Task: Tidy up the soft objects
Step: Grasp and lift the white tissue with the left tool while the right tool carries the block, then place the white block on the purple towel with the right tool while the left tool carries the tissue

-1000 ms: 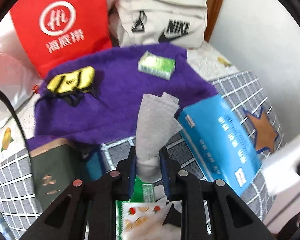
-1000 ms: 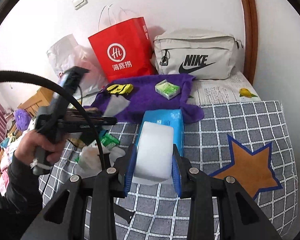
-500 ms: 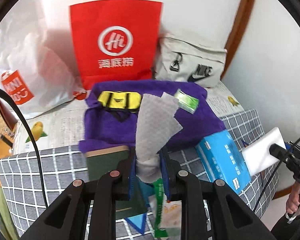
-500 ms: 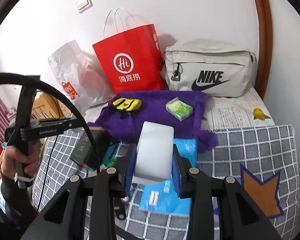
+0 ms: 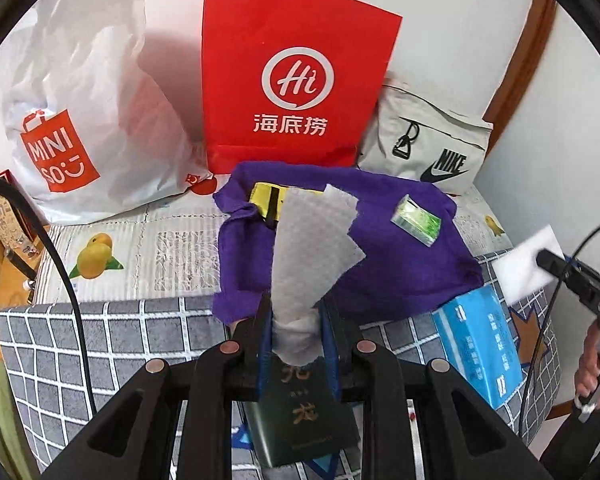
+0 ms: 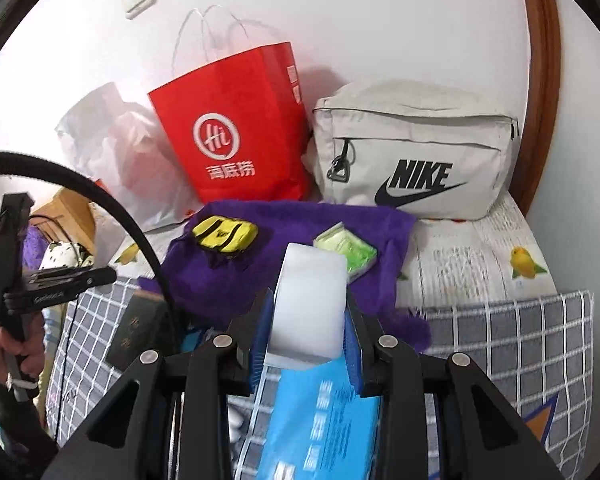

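My left gripper is shut on a grey-white paper towel that stands up from its jaws, held above the bed. My right gripper is shut on a white sponge block; the sponge also shows at the right of the left wrist view. A purple towel lies ahead on the bed, with a yellow pouch and a green tissue pack on it. A blue tissue pack lies below the right gripper.
A red paper bag, a white Miniso plastic bag and a beige Nike bag stand against the wall. A dark green box lies under the left gripper. The grey checked blanket covers the bed's front.
Both grippers have risen and pulled back from the bed with their loads still held. The bags at the wall have come into fuller view.
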`<action>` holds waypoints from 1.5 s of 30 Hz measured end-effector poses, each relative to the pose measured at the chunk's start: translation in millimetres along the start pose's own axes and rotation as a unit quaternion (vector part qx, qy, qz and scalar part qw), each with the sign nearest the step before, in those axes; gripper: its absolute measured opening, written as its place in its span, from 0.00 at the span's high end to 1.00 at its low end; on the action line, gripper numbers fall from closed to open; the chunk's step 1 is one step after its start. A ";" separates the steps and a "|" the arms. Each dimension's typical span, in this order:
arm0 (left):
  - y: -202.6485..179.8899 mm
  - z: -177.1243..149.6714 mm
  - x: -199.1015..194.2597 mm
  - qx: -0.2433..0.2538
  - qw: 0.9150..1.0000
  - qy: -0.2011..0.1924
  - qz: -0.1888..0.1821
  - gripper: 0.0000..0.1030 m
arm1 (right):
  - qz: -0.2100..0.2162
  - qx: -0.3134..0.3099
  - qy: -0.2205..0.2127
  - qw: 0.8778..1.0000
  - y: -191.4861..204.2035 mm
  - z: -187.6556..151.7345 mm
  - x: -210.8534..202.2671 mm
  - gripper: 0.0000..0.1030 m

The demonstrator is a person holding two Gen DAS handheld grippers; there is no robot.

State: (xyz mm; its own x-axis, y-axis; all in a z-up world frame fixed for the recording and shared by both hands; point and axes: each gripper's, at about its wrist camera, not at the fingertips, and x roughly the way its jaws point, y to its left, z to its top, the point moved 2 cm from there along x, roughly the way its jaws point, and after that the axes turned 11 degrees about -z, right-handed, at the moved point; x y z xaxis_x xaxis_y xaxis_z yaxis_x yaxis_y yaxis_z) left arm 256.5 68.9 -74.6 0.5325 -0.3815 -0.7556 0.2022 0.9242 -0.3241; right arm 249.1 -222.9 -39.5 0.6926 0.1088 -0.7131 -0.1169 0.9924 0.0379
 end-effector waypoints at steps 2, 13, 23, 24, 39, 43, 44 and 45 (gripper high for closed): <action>2.9 4.1 2.9 -0.001 1.000 -0.002 -0.003 0.79 | -0.010 -0.004 0.006 1.000 -1.8 9.4 11.3 0.68; 14.6 28.4 23.1 -0.009 1.000 -0.001 -0.013 0.79 | -0.051 -0.034 0.066 0.996 -11.4 23.4 83.8 0.68; 24.6 33.2 59.6 -0.012 0.999 0.029 -0.018 0.79 | -0.059 -0.053 0.106 0.991 -5.9 15.2 125.5 0.67; 25.5 33.5 63.9 -0.013 0.999 0.031 -0.017 0.79 | -0.057 -0.057 0.109 0.991 -5.1 14.6 128.0 0.67; 36.5 40.9 113.1 -0.030 0.996 0.078 -0.019 0.79 | -0.038 -0.069 0.073 0.994 0.1 17.3 110.0 0.30; 37.1 40.2 123.2 -0.030 0.995 0.090 -0.013 0.79 | -0.047 -0.048 0.053 0.996 -6.7 22.7 91.8 0.30; 37.5 39.3 126.4 -0.029 0.995 0.094 -0.012 0.79 | -0.047 -0.043 0.047 0.997 -7.8 23.9 83.5 0.30; 38.2 38.0 129.6 -0.031 0.995 0.098 -0.010 0.79 | -0.047 -0.040 0.043 0.997 -8.6 24.4 78.2 0.30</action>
State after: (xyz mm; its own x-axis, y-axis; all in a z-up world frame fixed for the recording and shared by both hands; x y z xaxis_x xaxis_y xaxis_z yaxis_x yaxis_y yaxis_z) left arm 364.5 55.5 -163.3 0.3565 -0.4019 -0.8434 0.1576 0.9157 -0.3697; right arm 321.6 -221.5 -78.6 0.6403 0.0068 -0.7681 -0.1123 0.9900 -0.0849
